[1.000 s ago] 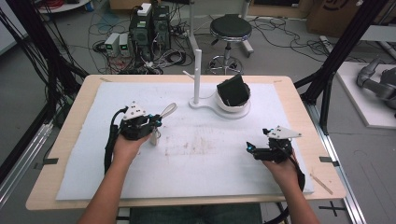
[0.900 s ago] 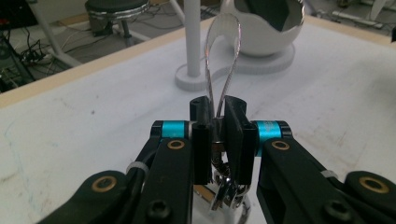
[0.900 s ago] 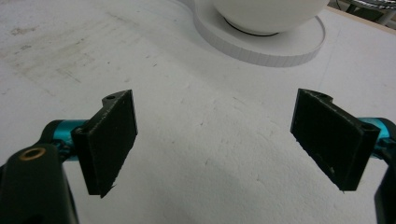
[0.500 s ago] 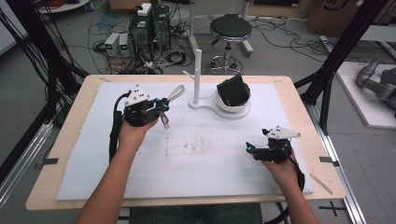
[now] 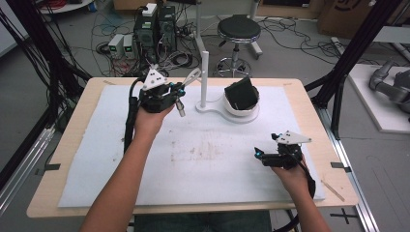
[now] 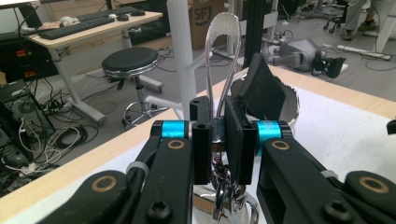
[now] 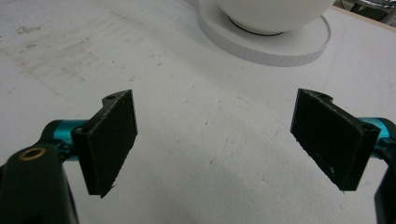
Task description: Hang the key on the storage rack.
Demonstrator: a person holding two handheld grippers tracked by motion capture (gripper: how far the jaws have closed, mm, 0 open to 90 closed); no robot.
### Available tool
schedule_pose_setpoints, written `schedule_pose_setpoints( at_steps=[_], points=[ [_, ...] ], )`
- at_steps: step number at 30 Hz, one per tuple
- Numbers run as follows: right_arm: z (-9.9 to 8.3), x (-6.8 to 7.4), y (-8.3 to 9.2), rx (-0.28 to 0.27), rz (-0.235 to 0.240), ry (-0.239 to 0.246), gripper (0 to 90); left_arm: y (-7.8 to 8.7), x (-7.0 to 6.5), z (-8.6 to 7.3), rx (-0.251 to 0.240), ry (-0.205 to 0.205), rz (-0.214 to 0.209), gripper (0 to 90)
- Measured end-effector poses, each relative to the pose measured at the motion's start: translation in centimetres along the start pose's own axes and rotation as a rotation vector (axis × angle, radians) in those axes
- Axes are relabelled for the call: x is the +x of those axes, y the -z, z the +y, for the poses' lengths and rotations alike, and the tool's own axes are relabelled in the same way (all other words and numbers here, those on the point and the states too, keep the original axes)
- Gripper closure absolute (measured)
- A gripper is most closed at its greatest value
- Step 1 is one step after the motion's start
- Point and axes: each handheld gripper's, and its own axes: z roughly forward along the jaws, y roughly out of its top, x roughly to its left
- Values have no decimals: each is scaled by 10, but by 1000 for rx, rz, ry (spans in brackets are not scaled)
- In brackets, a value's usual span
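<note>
Keyring clamped in left tongs beside white stand; right tongs wide over bare mat.

Left gripper raised off the table at far left, jaws clamped tight, forearm stretched forward from the near edge; right gripper low over the near right, jaws spread wide with nothing between, pointing left, wrist bent inward

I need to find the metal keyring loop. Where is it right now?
In the high view the keyring loop is at the table's far left, clamped in the left gripper, lifted beside the white stand's post.
</note>
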Motion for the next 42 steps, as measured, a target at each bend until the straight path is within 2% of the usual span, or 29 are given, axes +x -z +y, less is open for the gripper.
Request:
schedule_pose_setpoints(
  at_steps=[5, 8, 12, 18, 25, 36, 37, 39, 42],
  points=[
    [0, 0, 0, 4, -1, -2, 147, -13, 0, 13, 16, -29, 13, 813],
    [0, 0, 0, 3, -2, -3, 147, -21, 1, 14, 32, -25, 23, 813],
    [0, 0, 0, 2, -2, -4, 147, -31, 0, 11, 58, -17, 30, 813],
    [-1, -1, 0, 5, -1, -4, 147, -40, 1, 7, 92, -28, 57, 813],
    [-2, -3, 1, 3, -10, -9, 147, -51, 3, 2, 128, -36, 62, 813],
    [-3, -5, 1, 5, -10, -14, 147, -67, 2, -10, 172, -28, 74, 808],
    [-3, -5, 2, 4, -10, -14, 147, -67, 2, -10, 166, -25, 74, 801],
    [-4, -5, 2, 3, -11, -17, 147, -67, 2, -10, 162, -19, 82, 683],
    [-4, -6, 3, -1, -15, -18, 147, -65, 2, -10, 163, -22, 71, 666]
  ],
)
